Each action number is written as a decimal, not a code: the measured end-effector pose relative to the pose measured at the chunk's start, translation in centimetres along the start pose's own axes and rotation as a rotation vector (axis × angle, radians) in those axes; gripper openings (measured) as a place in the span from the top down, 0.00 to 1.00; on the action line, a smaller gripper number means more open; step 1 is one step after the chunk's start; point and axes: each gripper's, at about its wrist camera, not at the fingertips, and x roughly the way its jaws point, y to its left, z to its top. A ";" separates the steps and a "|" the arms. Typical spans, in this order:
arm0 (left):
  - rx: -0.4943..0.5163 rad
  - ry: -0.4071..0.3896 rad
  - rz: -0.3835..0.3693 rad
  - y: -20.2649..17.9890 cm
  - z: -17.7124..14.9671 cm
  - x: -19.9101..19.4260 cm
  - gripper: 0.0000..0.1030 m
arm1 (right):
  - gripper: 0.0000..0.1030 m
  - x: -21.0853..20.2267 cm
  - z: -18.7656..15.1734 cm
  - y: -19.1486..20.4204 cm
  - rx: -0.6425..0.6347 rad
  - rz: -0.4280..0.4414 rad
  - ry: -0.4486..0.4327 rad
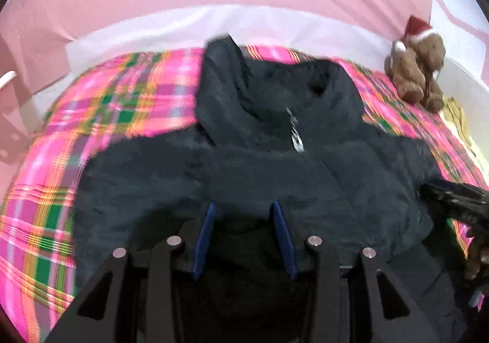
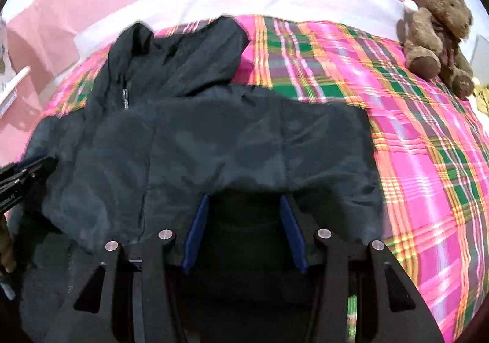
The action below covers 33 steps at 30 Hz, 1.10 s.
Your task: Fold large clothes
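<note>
A dark jacket (image 1: 275, 166) lies spread on a pink plaid bedspread (image 1: 101, 117), collar toward the white pillow edge (image 1: 152, 25) at the far end, its near hem lifted toward both grippers. The left gripper (image 1: 244, 236) has its blue pads (image 1: 206, 236) part way apart with dark cloth bunched between them; the right gripper (image 2: 246, 230) looks the same, its pads (image 2: 197, 230) a little wider around a thick fold. Both seem to be pinching the hem, though the cloth is too dark to see the pads actually pressing.

To fold well, I would judge that both hands should carry the hem toward the collar together, keeping it level and taut so the lower half lands flat instead of rumpled, and let go only once the edge lies near the zip pull (image 1: 295, 132).

The left view shows the zip pull plainly, dead centre, and the other gripper at its right edge. The right view shows more open bedspread to the right and the teddy bear (image 2: 437, 28) with its red hat in full, well clear of the jacket.
</note>
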 end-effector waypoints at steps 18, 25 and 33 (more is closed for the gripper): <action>-0.079 -0.025 0.104 6.9 2.1 1.2 0.59 | 0.52 -1.7 2.4 -1.6 0.033 -0.003 -0.058; -0.067 0.039 0.135 7.7 1.3 4.4 0.58 | 0.52 3.0 2.4 3.5 -0.077 0.017 0.018; -0.081 0.041 0.120 7.4 0.9 3.5 0.58 | 0.52 2.4 2.6 3.3 -0.045 0.011 0.026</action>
